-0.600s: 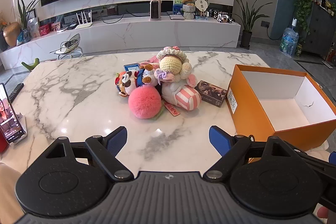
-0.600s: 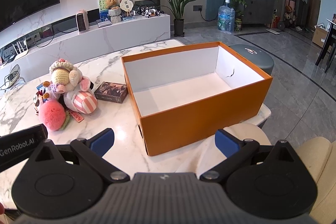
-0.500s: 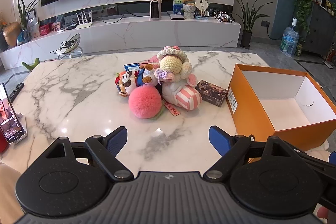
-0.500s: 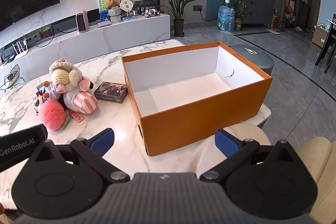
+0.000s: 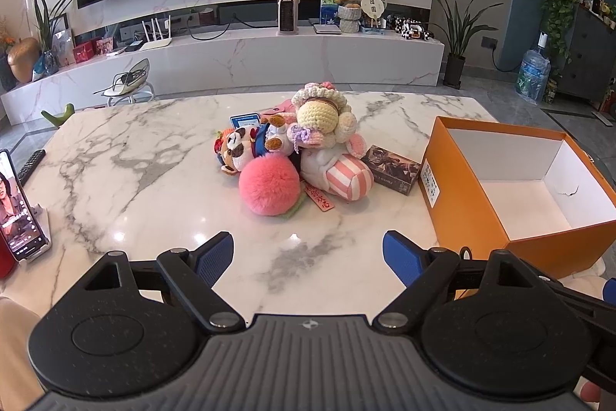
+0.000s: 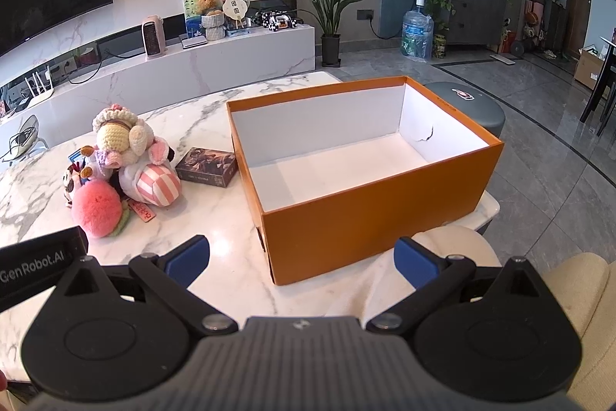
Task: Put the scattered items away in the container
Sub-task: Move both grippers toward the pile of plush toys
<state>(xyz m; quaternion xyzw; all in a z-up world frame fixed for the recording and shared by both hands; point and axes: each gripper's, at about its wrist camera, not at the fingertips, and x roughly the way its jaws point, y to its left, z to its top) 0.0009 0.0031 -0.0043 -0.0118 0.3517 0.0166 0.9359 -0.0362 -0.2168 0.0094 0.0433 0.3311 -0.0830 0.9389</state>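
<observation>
- Toys (image 5: 296, 156) lay in a pile ahead of the left claw (image 5: 308, 257), and the orange box (image 6: 369, 210) sat empty just ahead of the right claw (image 6: 302, 260).
- Both claws were wide open, holding nothing.
- Grabbing the pink ball (image 5: 269, 185) might tip the pile.
- White stone table (image 5: 134, 160) looked shiny and slippery, in a living room.

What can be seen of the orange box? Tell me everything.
The orange box is an open, lidless rectangular carton, orange outside and plain white inside, seemingly cardboard. It stands upright on the marble table near its right edge and holds nothing. A small dark tear marks one white end wall, and a white printed label sits on the end facing the toys. The small dark box lies close beside that end; contact cannot be told. Neither gripper touches it.
</observation>
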